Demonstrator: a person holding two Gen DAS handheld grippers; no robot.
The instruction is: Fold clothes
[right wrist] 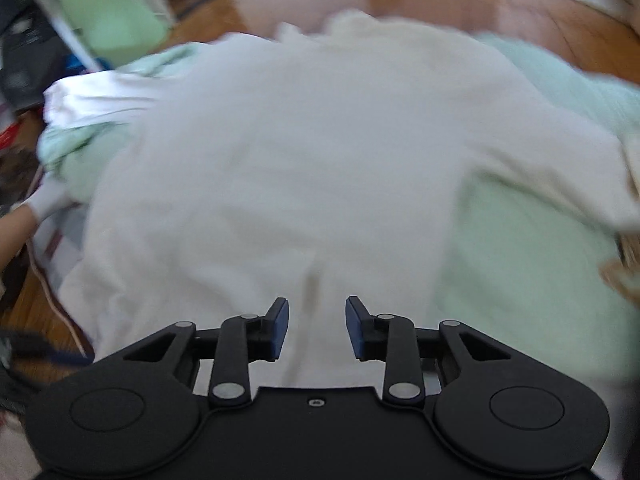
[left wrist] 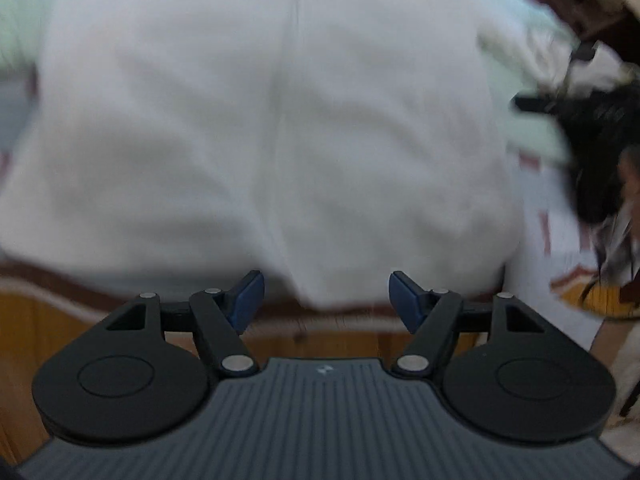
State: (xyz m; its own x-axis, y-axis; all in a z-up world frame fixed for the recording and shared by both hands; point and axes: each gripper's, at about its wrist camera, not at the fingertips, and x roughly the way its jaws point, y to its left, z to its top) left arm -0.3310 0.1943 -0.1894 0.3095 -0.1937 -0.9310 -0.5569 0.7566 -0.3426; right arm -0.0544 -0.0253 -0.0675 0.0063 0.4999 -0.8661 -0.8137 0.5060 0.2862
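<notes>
With the white garment [right wrist: 304,152] spread flat over a pale green sheet [right wrist: 532,264] on the wooden floor [right wrist: 440,4], we judge the main risk to be a bunched or skewed fold, caused by pinching both layers or the sheet beneath along with the near hem. Our left gripper [left wrist: 326,300] stands wide open and empty above that hem, touching nothing. Our right gripper [right wrist: 316,328] is open more narrowly, also empty, with only cloth showing between its pads.
</notes>
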